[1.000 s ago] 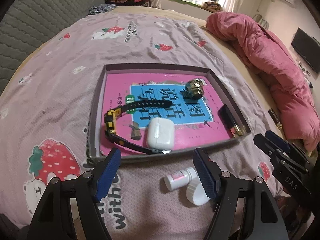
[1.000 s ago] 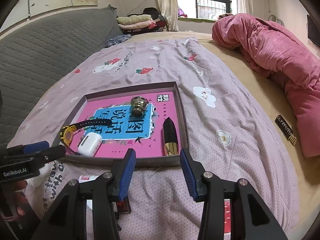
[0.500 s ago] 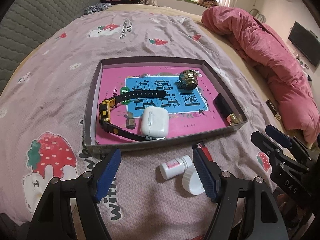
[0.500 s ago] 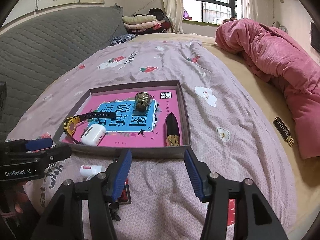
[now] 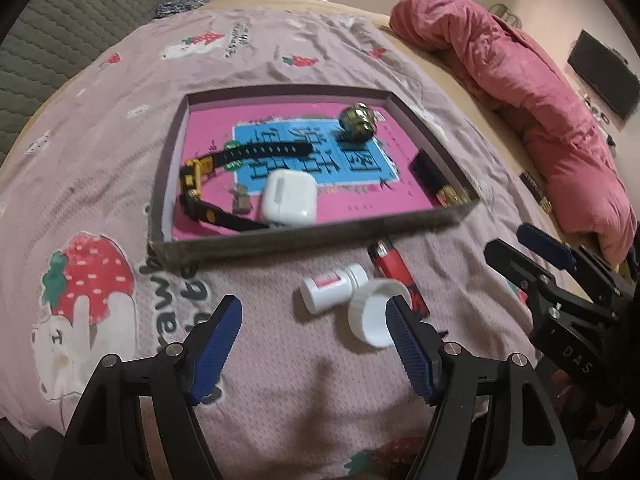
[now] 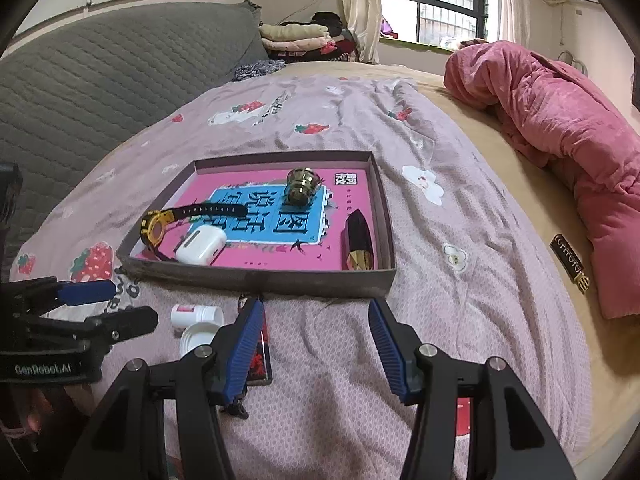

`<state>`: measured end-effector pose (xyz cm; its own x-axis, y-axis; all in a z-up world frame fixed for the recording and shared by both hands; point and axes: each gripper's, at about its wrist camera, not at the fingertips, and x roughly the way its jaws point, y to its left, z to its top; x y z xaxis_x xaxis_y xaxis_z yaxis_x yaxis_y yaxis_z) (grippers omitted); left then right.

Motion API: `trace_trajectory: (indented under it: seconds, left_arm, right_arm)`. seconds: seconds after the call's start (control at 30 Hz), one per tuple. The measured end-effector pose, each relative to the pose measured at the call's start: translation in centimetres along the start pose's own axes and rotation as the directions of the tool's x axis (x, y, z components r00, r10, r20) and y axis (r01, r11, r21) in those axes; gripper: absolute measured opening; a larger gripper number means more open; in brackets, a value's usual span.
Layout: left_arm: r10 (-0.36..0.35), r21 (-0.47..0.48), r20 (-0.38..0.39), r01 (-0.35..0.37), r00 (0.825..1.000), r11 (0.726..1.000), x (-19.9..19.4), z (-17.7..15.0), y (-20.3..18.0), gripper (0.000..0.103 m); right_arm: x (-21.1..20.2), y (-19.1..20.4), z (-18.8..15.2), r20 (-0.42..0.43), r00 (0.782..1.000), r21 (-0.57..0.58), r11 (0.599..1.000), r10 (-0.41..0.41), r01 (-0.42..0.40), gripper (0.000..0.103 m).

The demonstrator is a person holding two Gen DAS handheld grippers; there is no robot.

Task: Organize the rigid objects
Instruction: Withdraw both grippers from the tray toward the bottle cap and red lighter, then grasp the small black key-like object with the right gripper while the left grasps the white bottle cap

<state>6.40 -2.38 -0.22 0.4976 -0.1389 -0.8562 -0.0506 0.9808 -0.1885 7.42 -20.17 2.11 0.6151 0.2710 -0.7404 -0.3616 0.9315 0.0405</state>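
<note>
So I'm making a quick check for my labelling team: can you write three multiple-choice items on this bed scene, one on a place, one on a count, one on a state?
1. Where is the white earbud case?
A. inside the tray
B. on the bedsheet outside the tray
C. on the pink quilt

2. How many things lie inside the tray on its pink book?
A. two
B. four
C. six

3. How is the small white bottle?
A. upright, capped
B. lying on its side, cap off
C. held in a hand-held gripper

Answers:
1. A, it lies within the tray walls.
2. B: the earbud case, watch, brass-coloured piece, dark lipstick.
3. B, it lies on the sheet beside its loose white cap.
</note>
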Motion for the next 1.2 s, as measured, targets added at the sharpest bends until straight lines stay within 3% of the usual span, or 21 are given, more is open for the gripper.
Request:
trace_trajectory:
  seconds: [0.43, 0.87, 1.2]
  left_arm:
    - [-0.023, -0.015, -0.065, 0.022, 0.998, 1.000, 1.2, -1.3, -0.1, 0.076]
    - [-0.023, -0.041, -0.087, 0.020, 0.996, 0.999, 1.7, -1.7, -0.3, 0.076]
    - [-0.031, -0.069, -0.110, 0.024, 0.993, 0.997, 2.6, -1.6, -1.1, 0.076]
  right_arm:
    - [-0.3, 0.6, -1.7, -0.042, 0.999, -0.049, 0.999, 0.003, -0.005, 0.055]
    - [0.6, 2.4, -4.0, -0.140, 0.987, -0.078, 0.993, 0.074, -0.086, 0.055]
    - [1.3, 3.1, -4.8, -0.180, 0.980, -0.098, 0.990, 0.085, -0.104, 0.055]
